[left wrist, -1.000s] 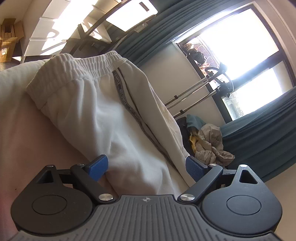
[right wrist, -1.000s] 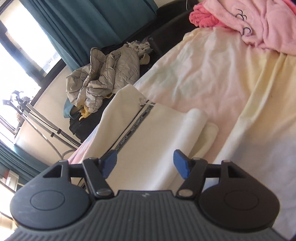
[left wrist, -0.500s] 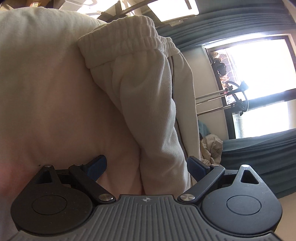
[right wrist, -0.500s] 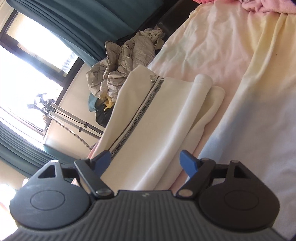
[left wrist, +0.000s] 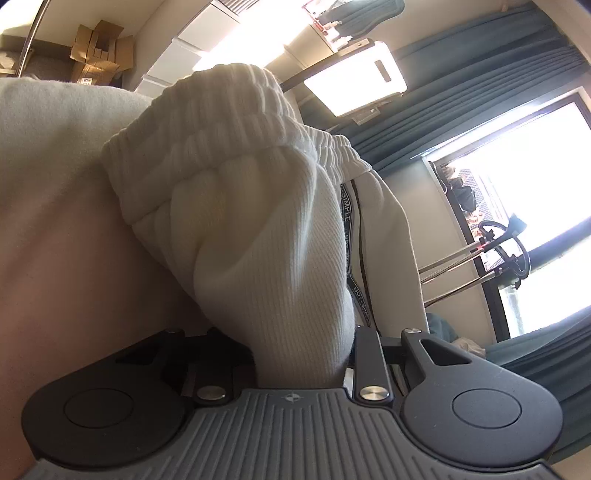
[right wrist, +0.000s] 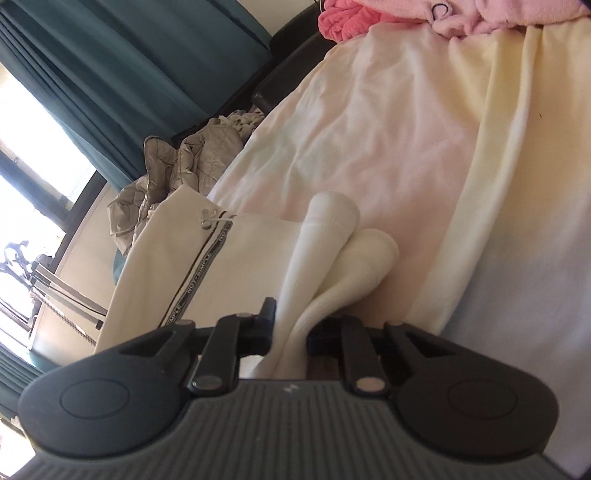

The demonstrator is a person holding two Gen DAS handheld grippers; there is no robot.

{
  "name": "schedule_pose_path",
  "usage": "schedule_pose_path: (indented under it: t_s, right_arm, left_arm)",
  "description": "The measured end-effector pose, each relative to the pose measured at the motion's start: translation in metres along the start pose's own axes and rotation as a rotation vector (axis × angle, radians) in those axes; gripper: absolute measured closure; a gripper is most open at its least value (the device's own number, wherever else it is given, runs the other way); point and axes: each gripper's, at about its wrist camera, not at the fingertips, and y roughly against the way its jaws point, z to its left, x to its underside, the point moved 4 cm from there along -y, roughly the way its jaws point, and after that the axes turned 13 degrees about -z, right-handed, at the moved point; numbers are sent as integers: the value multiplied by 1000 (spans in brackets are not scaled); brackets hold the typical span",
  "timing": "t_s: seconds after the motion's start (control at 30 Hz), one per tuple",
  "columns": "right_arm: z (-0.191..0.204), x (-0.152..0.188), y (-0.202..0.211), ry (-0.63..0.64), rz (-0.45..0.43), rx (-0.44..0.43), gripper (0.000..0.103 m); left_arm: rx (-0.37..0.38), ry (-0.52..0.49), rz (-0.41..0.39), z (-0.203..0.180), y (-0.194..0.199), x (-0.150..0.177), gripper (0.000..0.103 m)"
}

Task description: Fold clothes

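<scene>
We can't see left gripper (left wrist: pixel 301 354) fingertips, buried in white sweatpants (left wrist: pixel 266 236); right gripper (right wrist: pixel 291 332) pads hidden too.

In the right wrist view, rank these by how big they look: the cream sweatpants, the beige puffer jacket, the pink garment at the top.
1. Cream sweatpants: largest, though nearest the camera, held in the right tongs.
2 and 3. Beige puffer jacket and pink garment: look alike; the pink one is cropped, so unranked.
</scene>
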Motion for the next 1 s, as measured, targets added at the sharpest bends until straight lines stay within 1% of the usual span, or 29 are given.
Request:
schedule_pose_path:
  t_s: [0.07, 0.2, 0.3, 0.37, 0.47, 0.57, 0.63, 0.7, 0.77, 0.8, 0.83, 0.9, 0.93, 0.97, 1.0]
  right_arm:
    - [5, -11, 15, -1, -30, -7, 93]
    - [14, -36, 52, -43, -84, -19, 93]
    - [8, -52, 83, -69, -76, -9, 94]
    - [-1, -62, 106, -82, -61, -10, 94]
    - [-27, -71, 145, -121, 8, -9, 94]
    - [-61, -73, 186, -163, 69, 12, 97]
    - [-85, -71, 211, -175, 97, 29, 97]
    - [-106, -63, 231, -171, 105, 31, 97]
    - [-126, -53, 240, -201, 121, 31, 97]
    - [-132, -49, 240, -221, 127, 29, 97]
    - [-138, -44, 239, -243, 132, 30, 97]
    - [-151, -33, 237, -287, 141, 30, 96]
    - [-157, -28, 235, -313, 148, 29, 96]
    - [-163, -24, 233, -343, 160, 26, 95]
    - [-167, -22, 232, -364, 174, 22, 93]
  left_arm:
    - [-3, -5, 23, -10, 5, -11, 83]
    - [23, -3, 60, -22, 29, -35, 85]
    - [21, -9, 71, -21, 53, -52, 85]
    - [10, -14, 97, -15, 67, -61, 85]
    - [9, -56, 135, -3, 88, -75, 85]
    - [7, -101, 160, 12, 112, -79, 85]
    - [8, -120, 172, 21, 120, -77, 85]
    - [10, -152, 180, 29, 126, -73, 84]
    - [19, -182, 182, 32, 125, -68, 83]
    - [21, -196, 183, 34, 124, -66, 81]
    - [22, -220, 182, 34, 123, -64, 75]
    - [22, -308, 177, 33, 122, -61, 70]
    - [18, -345, 175, 33, 124, -59, 62]
    - [9, -366, 172, 34, 128, -57, 49]
    - [1, -379, 169, 34, 133, -56, 43]
